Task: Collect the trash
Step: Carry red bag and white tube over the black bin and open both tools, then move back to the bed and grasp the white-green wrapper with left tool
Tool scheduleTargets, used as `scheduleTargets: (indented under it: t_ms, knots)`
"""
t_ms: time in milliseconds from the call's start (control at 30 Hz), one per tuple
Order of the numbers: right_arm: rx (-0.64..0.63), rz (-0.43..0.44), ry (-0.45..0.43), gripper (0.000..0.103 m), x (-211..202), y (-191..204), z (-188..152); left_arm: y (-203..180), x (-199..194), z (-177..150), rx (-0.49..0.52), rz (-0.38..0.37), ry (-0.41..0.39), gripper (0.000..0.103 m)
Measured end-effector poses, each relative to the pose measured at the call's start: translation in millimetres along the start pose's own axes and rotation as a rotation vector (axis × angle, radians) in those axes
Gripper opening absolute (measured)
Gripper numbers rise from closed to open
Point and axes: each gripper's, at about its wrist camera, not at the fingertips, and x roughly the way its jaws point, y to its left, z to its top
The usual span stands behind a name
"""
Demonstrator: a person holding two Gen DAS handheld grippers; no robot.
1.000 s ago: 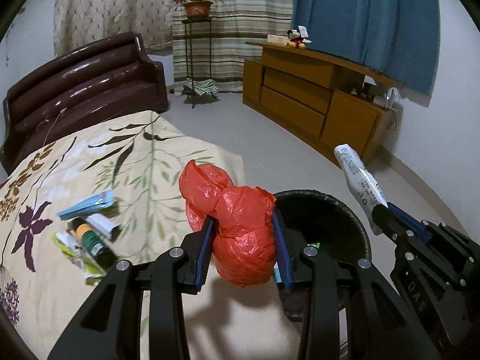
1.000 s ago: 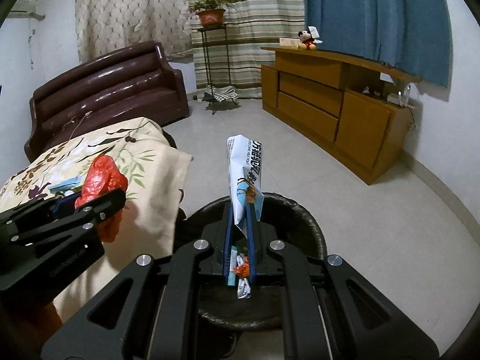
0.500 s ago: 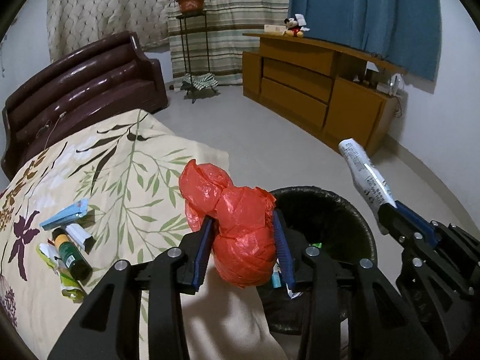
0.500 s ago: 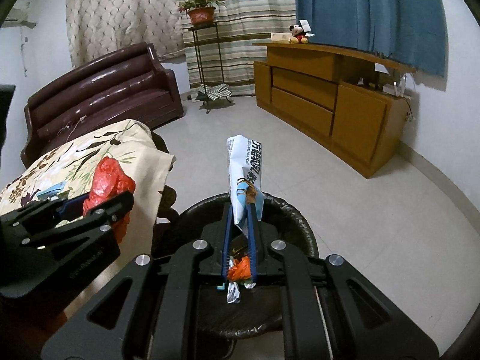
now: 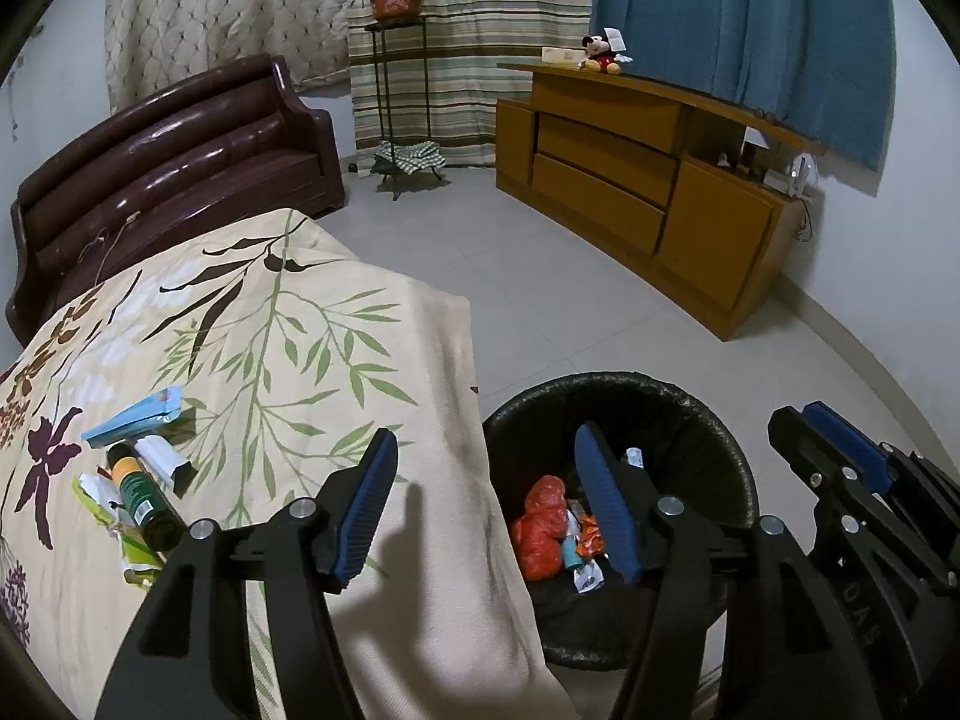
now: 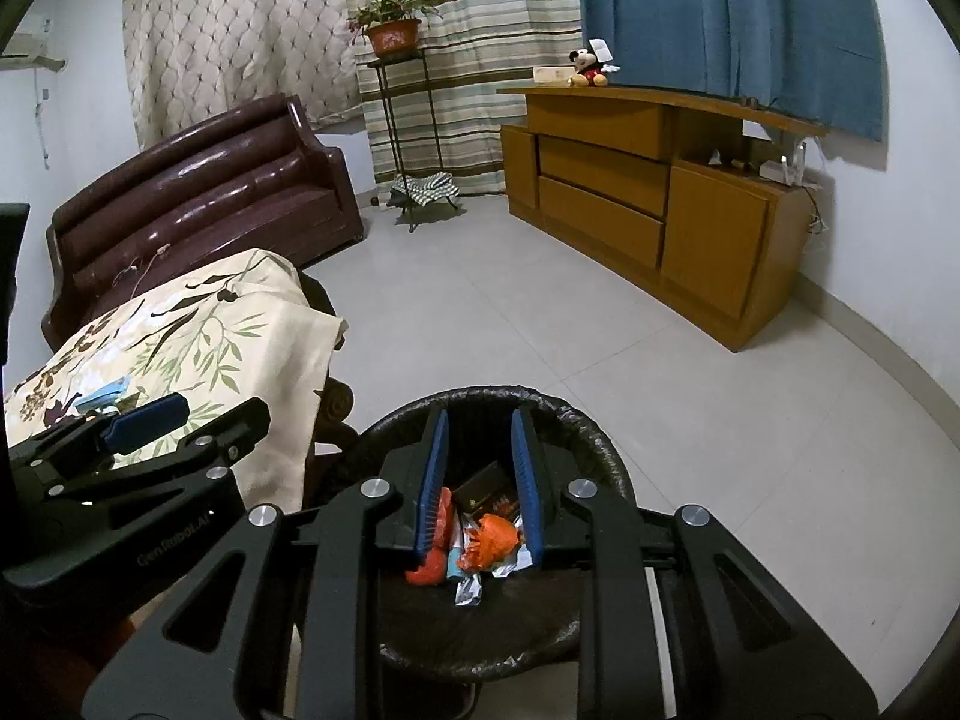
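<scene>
Both my tools hang over the black bin [image 5: 690,420] with nothing between their pads. The left tool [image 5: 486,510] has its jaws spreading wide, and the red bag [image 5: 540,525] lies down inside the bin among wrappers. The right tool [image 6: 480,480] is opening too, a narrower gap, and through it I look straight at the orange wrapper [image 6: 493,543] and the other scraps on the bin floor. Neither tool grips anything.

What is left to collect sits on the flowered bedspread [image 5: 270,330]: a small heap with a blue packet [image 5: 135,417], a white piece just beside it, a dark green bottle [image 5: 141,495] and some crumpled green-yellow wrappers under the bottle. From the left tool the heap lies off to the left and slightly ahead, across the edge of the bed. In the right wrist view the left tool [image 6: 144,420] stands between me and that heap, so I judge the left hand is the nearer one. The bottle's long axis runs roughly away from me, tilted a little leftward at the far end, so I would expect to close the pads across it
</scene>
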Motion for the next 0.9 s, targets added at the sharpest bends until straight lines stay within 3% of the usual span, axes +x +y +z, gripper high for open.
scheduleTargets:
  t_ms: [267, 333, 500, 900]
  knots:
    - [-0.001, 0.001, 0.001, 0.024, 0.3, -0.5, -0.1, 5.6, -3.1, -1.0, -0.001, 0.008, -0.003, 0.061]
    - [0.001, 0.002, 0.000, 0.031, 0.2, -0.6, -0.2, 10.1, -5.7, -1.2, -0.008, 0.010, -0.005, 0.061]
    - [-0.001, 0.015, 0.006, 0.036, -1.3, 3.0, 0.2, 24.9, -12.1, -2.2, -0.029, 0.024, -0.005, 0.061]
    - [-0.038, 0.103, 0.019, 0.037, -6.9, 55.3, 0.3, 83.7, -33.2, -19.5, -0.116, 0.123, 0.005, 0.063]
